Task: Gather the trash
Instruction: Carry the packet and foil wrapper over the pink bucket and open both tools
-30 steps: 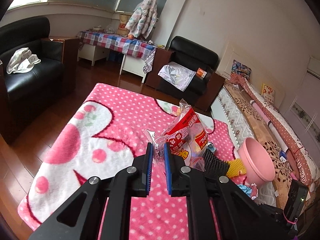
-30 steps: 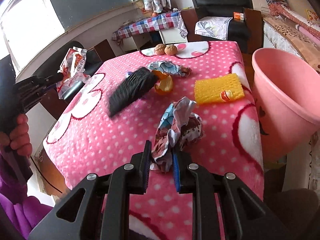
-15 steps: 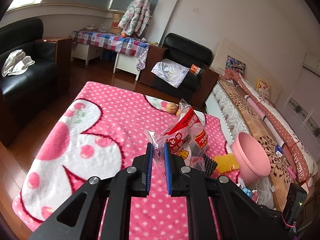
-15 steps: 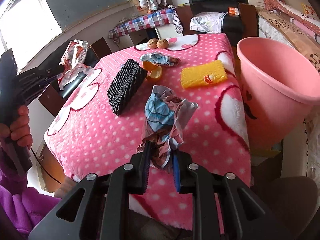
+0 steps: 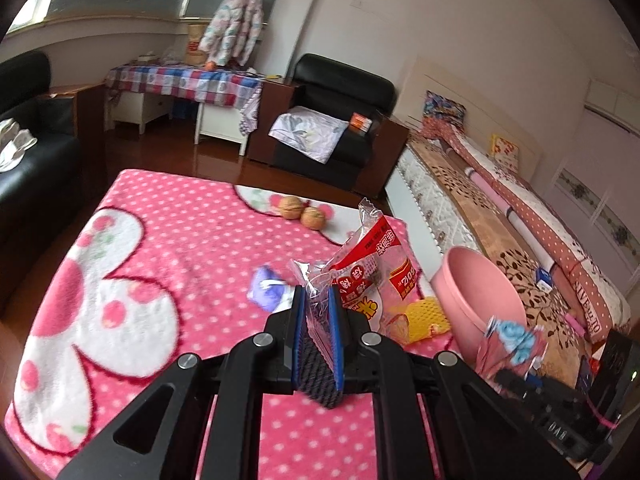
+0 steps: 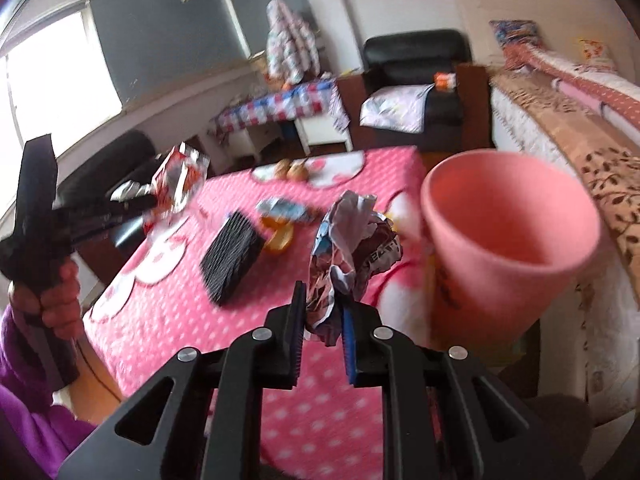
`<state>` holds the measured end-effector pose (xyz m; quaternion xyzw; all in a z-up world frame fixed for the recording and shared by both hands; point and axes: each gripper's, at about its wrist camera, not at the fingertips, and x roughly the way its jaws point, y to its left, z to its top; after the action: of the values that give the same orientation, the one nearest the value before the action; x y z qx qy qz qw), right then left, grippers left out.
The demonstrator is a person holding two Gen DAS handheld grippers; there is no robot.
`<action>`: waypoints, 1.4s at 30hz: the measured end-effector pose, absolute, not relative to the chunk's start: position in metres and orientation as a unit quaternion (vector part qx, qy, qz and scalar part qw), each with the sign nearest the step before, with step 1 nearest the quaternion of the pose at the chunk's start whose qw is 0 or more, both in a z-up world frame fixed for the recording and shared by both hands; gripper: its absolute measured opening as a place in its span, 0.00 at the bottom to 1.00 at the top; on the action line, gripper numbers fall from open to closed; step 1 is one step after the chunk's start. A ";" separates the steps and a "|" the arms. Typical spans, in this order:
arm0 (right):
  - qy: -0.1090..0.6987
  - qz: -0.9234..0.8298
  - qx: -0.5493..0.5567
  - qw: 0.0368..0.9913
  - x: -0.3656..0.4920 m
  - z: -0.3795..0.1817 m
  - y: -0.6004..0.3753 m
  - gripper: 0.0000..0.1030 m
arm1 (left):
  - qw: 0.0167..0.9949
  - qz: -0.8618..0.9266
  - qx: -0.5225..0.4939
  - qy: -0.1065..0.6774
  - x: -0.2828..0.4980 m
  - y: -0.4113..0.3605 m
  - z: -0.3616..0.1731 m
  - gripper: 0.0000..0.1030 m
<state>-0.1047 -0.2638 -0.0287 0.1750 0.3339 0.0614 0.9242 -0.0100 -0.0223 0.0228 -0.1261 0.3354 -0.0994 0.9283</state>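
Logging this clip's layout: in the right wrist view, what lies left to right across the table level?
Left gripper with the red snack bag → black brush → orange peel → crumpled wrapper in the right gripper → pink bin.

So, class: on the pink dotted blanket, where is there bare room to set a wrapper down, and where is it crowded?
Free: the blanket's broad left side, from the white flower print up to the walnuts. Crowded: the right side near the pink bin, with the black brush, orange peel, blue wrapper and yellow sponge.
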 end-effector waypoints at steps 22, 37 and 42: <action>0.283 -0.084 0.248 0.923 -0.088 -0.044 -0.392 0.16 | 0.910 -0.221 -0.045 0.349 0.060 -0.208 0.024 0.10; 0.304 -0.109 0.267 0.908 -0.076 -0.072 -0.427 0.16 | 0.886 -0.247 -0.004 0.391 0.089 -0.279 -0.018 0.11; 0.309 -0.111 0.273 0.904 -0.073 -0.080 -0.432 0.16 | 0.882 -0.245 0.000 0.402 0.093 -0.283 -0.029 0.11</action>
<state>-0.0726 -0.4318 -0.0798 0.2728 0.3094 -0.1106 0.9042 0.0934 -0.2828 -0.0293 0.0005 0.4022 -0.2454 0.8820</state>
